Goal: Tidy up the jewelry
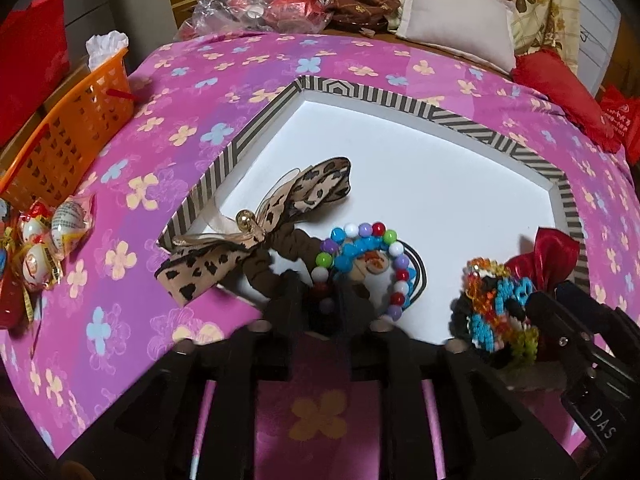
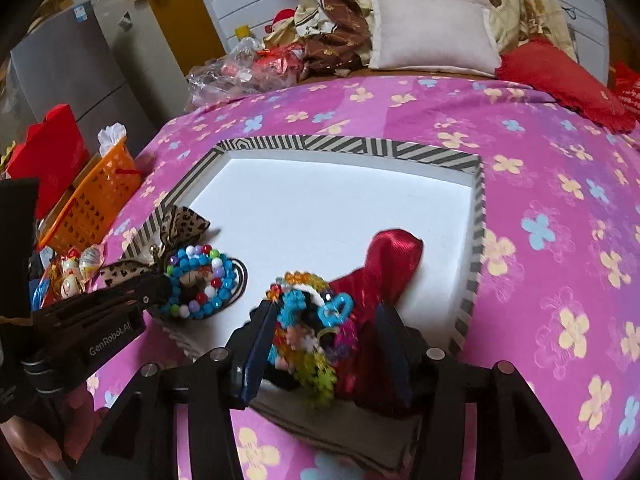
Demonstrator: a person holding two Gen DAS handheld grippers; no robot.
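Note:
A striped-rim box lid (image 1: pixel 400 100) with a white floor lies on the pink flowered bedspread. Inside it lie a leopard-print bow scrunchie (image 1: pixel 280 220), a colourful bead bracelet (image 1: pixel 360 264) and a red satin bow with a beaded hair tie (image 1: pixel 500 312). My left gripper (image 1: pixel 320 300) sits over the bead bracelet with its fingers around the near beads; it also shows in the right wrist view (image 2: pixel 160 284). My right gripper (image 2: pixel 328 328) has its fingers on either side of the beaded hair tie (image 2: pixel 312 332) and red bow (image 2: pixel 384 264).
An orange basket (image 1: pixel 68 136) with tissue stands at the left bed edge, with wrapped sweets (image 1: pixel 44 240) near it. Pillows (image 1: pixel 456 28), a red cushion (image 2: pixel 560 76) and plastic bags (image 1: pixel 256 8) lie at the far end of the bed.

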